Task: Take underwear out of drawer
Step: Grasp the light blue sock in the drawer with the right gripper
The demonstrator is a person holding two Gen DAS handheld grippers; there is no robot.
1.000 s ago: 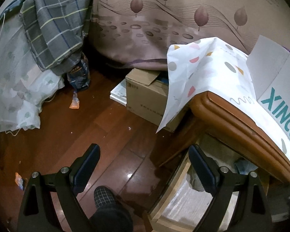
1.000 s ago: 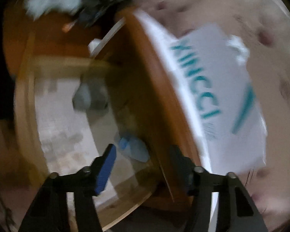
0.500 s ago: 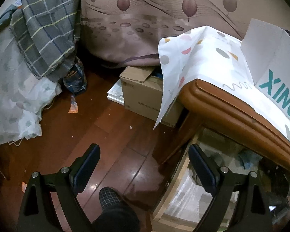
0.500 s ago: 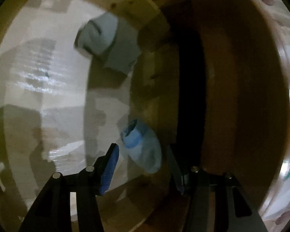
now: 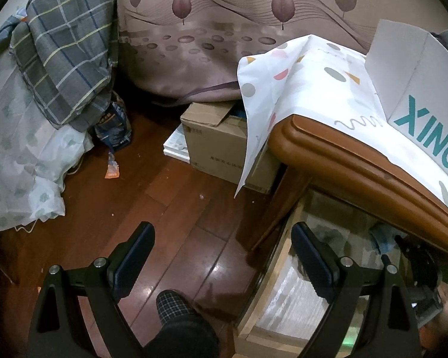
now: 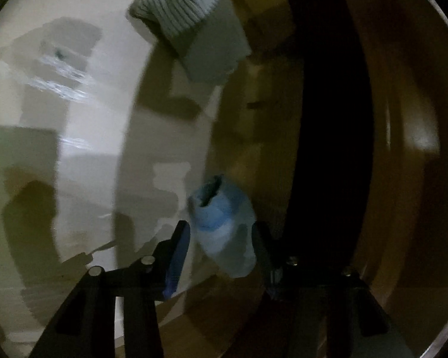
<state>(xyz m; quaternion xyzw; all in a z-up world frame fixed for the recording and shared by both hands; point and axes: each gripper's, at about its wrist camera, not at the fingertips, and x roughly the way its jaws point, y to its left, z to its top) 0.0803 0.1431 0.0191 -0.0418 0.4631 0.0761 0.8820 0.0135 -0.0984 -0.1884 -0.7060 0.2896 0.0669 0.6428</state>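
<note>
Your right gripper (image 6: 221,247) reaches into the open drawer (image 6: 83,137), its jaws closing around the blue folded underwear (image 6: 224,223), not yet pressing it. Your left gripper (image 5: 222,256) hangs over the floor (image 5: 152,197), jaws released and holding nothing. A grey folded piece (image 6: 194,24) lies farther back.

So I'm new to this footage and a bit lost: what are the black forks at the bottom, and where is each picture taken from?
Those are handheld grippers, one per hand, each carrying its own camera. The left gripper hangs open and empty above the wooden floor, beside the open drawer. The right gripper is inside that drawer, its jaws closing around a rolled blue garment; whether they press on it yet is unclear. A grey ribbed roll lies farther back.
</note>
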